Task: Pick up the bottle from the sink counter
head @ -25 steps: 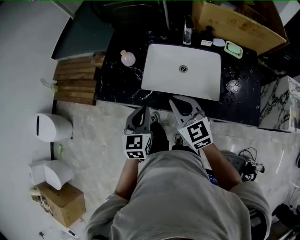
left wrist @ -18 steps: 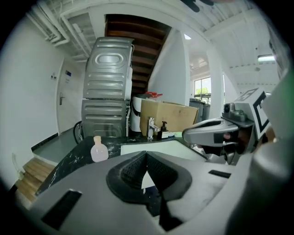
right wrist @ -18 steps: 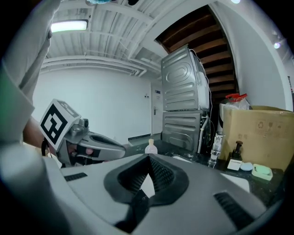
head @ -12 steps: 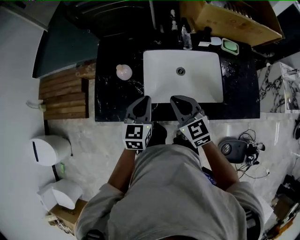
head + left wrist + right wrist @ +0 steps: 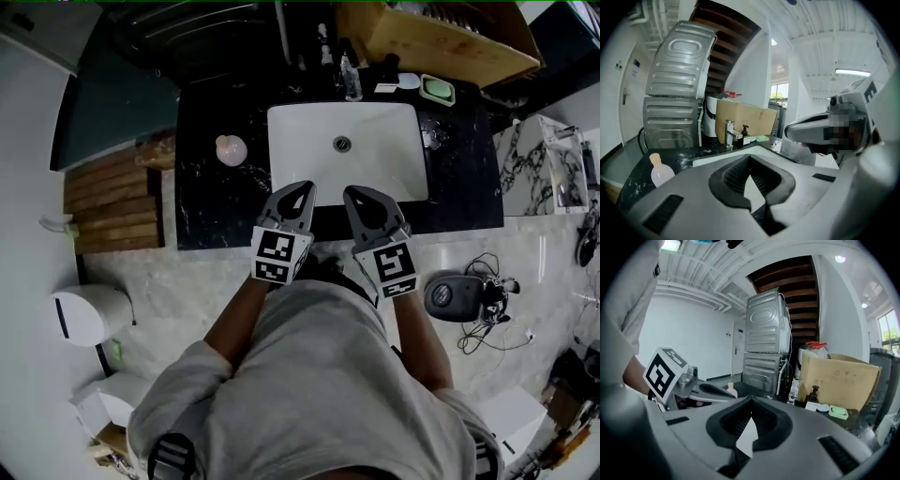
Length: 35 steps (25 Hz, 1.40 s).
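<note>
Both the left gripper (image 5: 298, 192) and right gripper (image 5: 361, 197) hover at the front edge of the worktop (image 5: 202, 208), fingers pressed together (empty); the bottle (image 5: 231, 149) stands clear, left of the sink (image 5: 380, 169).

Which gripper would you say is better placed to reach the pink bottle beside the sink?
Left. The bottle stands left of the sink, nearer the left gripper; the right gripper would probably have to cross over it. Both are shut.

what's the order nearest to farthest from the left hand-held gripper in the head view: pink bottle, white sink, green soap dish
From the left hand-held gripper:
1. white sink, just ahead of its tips
2. pink bottle, left of the sink
3. green soap dish, back right corner
</note>
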Available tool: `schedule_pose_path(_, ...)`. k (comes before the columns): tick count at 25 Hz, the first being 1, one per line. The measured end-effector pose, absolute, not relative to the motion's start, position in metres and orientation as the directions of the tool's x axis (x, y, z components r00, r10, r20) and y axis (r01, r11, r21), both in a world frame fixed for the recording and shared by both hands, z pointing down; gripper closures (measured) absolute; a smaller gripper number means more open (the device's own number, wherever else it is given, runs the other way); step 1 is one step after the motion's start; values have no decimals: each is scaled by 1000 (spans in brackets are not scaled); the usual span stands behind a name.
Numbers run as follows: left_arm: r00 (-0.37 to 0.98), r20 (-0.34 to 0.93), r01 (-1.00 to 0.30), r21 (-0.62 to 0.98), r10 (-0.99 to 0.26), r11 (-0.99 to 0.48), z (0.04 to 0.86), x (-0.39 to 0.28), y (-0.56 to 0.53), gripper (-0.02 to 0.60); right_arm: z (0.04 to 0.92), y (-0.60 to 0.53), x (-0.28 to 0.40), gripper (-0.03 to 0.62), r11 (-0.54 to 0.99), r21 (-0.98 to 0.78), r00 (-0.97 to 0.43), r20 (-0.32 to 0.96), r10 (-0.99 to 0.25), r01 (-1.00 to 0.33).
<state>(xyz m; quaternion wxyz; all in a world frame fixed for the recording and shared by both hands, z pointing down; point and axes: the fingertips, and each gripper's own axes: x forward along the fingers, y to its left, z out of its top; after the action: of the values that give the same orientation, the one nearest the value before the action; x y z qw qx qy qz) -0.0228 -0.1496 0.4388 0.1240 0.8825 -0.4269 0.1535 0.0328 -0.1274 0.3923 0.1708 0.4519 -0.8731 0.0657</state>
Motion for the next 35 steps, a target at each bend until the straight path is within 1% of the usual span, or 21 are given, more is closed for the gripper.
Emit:
schedule_pose_path(4,610,361,-766,40,-706,-642,423,5,-133,569,382,-107,54,585,561,33,-523,320,-790,-827)
schedule_pose_path(6,593,360,-778,27,-720,-628,423,11,-128,568,385,-99,68,585,544,16,-514,307,-801,-839)
schedule_pose_path(9,580,366,-796,65,-728,-602,425,15,-113,569,390,-80,79,585,543,-39,-531,281,-799,-839)
schedule_pose_path(13,614,410,-750,38,-675,-660,439,34,-82,569,396,-63,84,585,519,-94,-525,253,-813,-849)
schedule_pose_path(18,646,441,-689,-14,-623,-725,450,42,-66,568,409,-48,85,585,469,-150,-492,264,-829,-870)
schedule_pose_path(20,638,450,-691,-23,-624,-723,453,32,-69,569,414,-49,80,585,472,-143,-493,278,-824,-870)
schedule_pose_path(25,615,444,-732,14,-652,-681,456,-11,-87,568,421,-69,54,585,485,-110,-493,315,-811,-867)
schedule_pose_path(30,600,404,-775,78,-690,-627,451,-62,-119,569,421,-93,4,585,515,-100,-516,342,-785,-851)
schedule_pose_path(35,564,365,-815,100,-741,-571,449,-115,-148,569,426,-120,-56,585,598,-58,-570,385,-726,-800)
